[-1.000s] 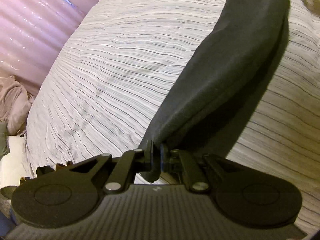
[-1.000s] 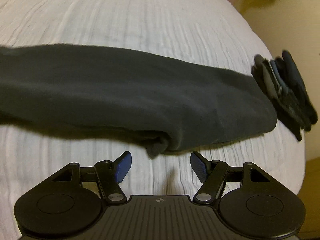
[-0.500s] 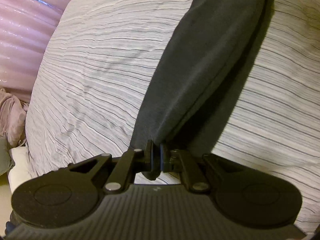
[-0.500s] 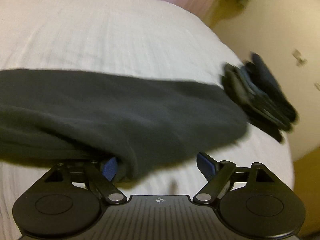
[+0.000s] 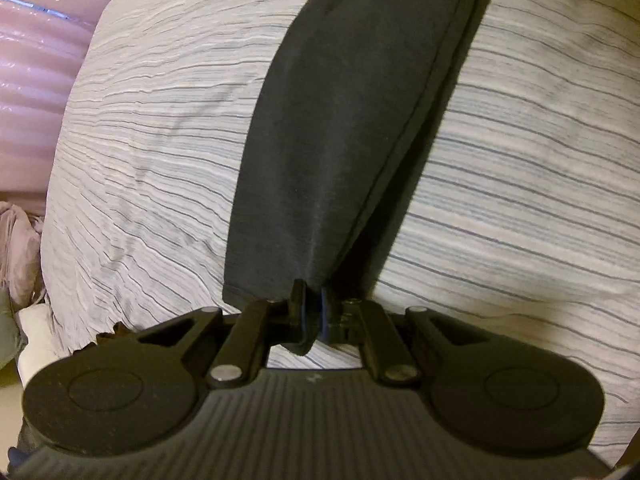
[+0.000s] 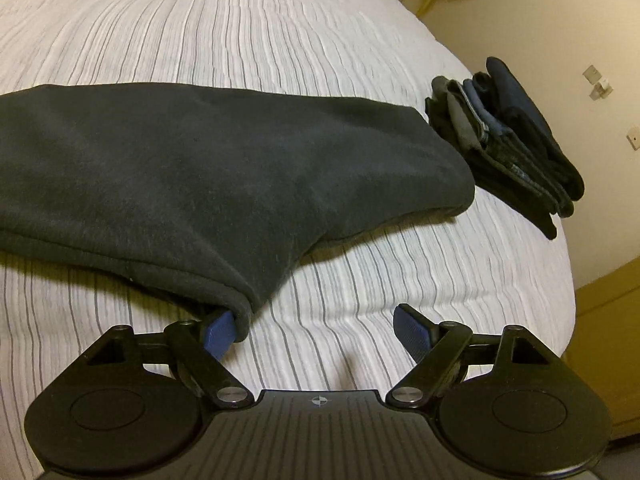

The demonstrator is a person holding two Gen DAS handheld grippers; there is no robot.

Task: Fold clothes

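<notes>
Gripping dark garment [image 5: 340,128] still, left tool [image 5: 311,312] clamped, right tool [image 6: 320,328] spread open, now nearer its corner.

Right claw [image 6: 316,330] spread wide; dark garment [image 6: 208,184] corner touching left pad, folded stack [image 6: 508,140] beyond.

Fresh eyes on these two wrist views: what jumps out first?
A long dark garment stretches across the striped bedspread, dominating both views. The left gripper is shut on one end of it, while the right gripper is open at the other end. A stack of folded dark clothes sits near the bed's right edge.
</notes>
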